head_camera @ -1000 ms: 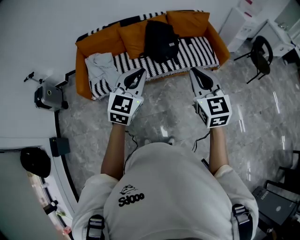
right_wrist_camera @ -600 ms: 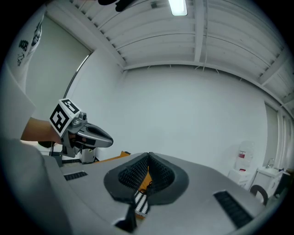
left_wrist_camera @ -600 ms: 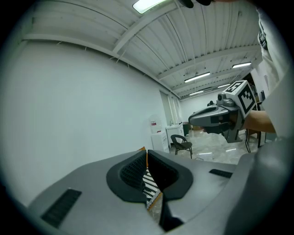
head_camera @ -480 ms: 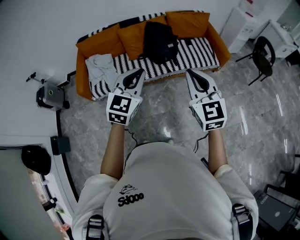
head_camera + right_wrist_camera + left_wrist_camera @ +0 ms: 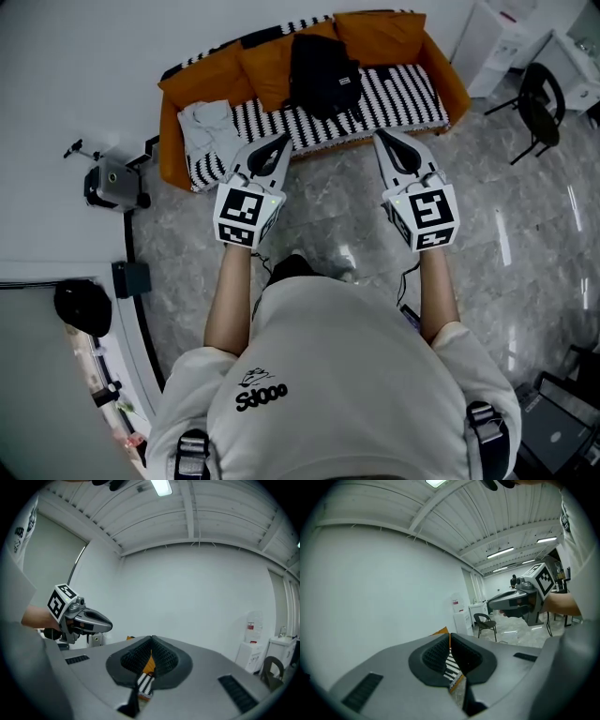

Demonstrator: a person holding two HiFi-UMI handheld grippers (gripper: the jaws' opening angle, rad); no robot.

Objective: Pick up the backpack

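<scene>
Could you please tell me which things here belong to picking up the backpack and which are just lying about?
For the job: backpack, left hand-held gripper, right hand-held gripper, both shut, empty.
Lying about: sofa, grey garment, black chair.

I hold both arms out straight in front of me. My left gripper [image 5: 273, 150] has its jaws closed with nothing in them. My right gripper [image 5: 392, 145] too.

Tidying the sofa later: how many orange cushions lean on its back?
3: left cushion, middle cushion just left of the backpack, right cushion just right of it. The backpack may hide another.
</scene>
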